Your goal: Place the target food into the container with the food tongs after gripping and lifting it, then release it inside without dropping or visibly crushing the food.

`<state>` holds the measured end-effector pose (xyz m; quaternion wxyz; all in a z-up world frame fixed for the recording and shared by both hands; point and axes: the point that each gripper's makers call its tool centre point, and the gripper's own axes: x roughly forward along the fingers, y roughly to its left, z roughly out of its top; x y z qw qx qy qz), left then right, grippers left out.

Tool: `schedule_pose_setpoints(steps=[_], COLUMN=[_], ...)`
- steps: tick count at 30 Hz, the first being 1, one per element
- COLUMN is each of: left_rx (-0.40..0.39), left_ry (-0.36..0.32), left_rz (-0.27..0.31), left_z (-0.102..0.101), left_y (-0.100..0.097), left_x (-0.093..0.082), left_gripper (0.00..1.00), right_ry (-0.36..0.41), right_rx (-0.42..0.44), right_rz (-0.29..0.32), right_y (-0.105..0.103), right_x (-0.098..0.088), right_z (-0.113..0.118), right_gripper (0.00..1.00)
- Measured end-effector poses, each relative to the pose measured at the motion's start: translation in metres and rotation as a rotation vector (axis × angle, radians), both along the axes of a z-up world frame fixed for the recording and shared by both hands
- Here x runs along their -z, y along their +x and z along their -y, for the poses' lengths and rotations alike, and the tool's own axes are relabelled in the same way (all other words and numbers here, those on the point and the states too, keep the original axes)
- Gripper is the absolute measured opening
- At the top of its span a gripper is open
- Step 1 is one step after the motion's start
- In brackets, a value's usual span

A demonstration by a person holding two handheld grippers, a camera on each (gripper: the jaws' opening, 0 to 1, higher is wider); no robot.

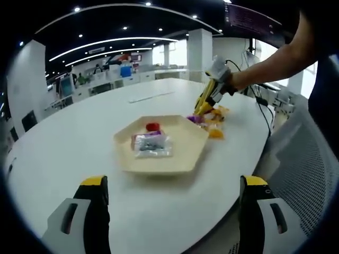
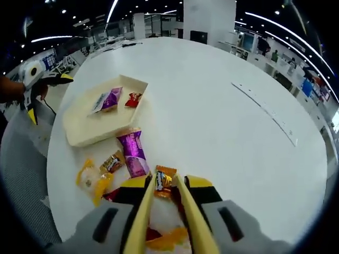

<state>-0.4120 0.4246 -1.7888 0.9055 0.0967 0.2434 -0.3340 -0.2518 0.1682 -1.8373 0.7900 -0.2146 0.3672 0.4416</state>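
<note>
So the target looks like the orange snack (image 2: 164,180), a small wrapped candy-bar thing. In the right gripper view it sits right at the tong (image 2: 165,211) tips, at about 12 o'clock from my right tool (image 2: 165,197). The tong arms run up between that tool's jaws, so I'd say the right tool is clamped on the tongs, with the tips nearly together around the snack. Can't tell for sure whether the tips are pinching it or just touching the wrapper, and it looks like it's lying on the table (image 2: 222,121), not lifted.

Around it: a purple packet (image 2: 132,153) at roughly 10 o'clock, touching or just beside the tray corner, then a small brown candy (image 2: 112,161) and a yellow pack (image 2: 91,179) further toward 9. More wrappers sit under the tool itself, blurry.

The tray (image 2: 79,135) is at about 10–11 o'clock, with a couple of packets in it.

Left tool (image 1: 172,182) is hanging back with jaws wide apart, holding nothing, looking at the tray from the other side.

My read: I'm at the gripping step. Next is a gentle squeeze, straight lift, swing toward 10 o'clock over the tray, lower and let go. Too hard a squeeze could crush it.
</note>
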Motion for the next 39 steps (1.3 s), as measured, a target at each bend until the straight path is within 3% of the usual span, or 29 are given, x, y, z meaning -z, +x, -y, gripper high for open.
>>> schedule_pose_setpoints(steps=[10, 23, 39], left_rx=[-0.001, 0.004, 0.003], left_ry=[-0.004, -0.038, -0.046], left_rz=[0.001, 0.0, 0.018], left_z=[-0.001, 0.003, 0.003], left_y=[0.001, 0.0, 0.001], left_x=[0.0, -0.003, -0.007], left_gripper=[0.99, 1.0, 1.0], right_ry=[-0.014, -0.027, -0.015], right_rx=[-0.006, -0.023, -0.018], right_rz=[-0.019, -0.023, 0.005], right_y=[-0.005, -0.007, 0.008], right_x=[0.0, -0.02, -0.069], right_z=[-0.004, -0.004, -0.005], right_gripper=[0.2, 0.21, 0.21])
